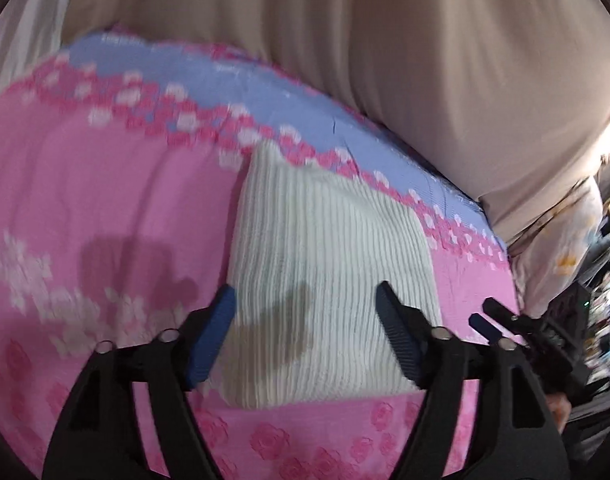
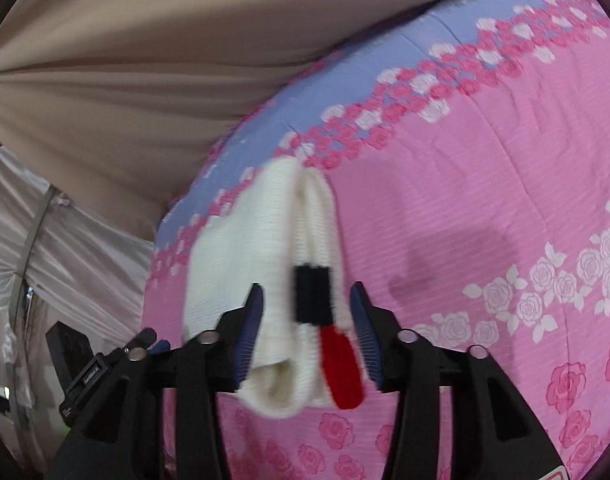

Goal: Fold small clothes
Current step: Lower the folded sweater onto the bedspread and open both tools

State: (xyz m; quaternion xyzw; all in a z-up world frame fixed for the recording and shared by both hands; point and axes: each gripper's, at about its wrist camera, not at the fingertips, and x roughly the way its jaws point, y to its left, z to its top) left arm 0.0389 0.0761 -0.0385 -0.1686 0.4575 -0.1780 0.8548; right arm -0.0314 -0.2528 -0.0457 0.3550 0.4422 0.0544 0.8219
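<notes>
Hovering, both grippers [image 1: 305,336] [image 2: 307,332] spread-jawed over folded white garment [image 1: 329,280]

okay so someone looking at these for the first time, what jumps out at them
A folded white knit garment lies on the loud pink rose-print bedspread, near its blue border. The open left gripper hangs over it. From the right gripper, also open, red and black patches show along the garment's edge.
</notes>
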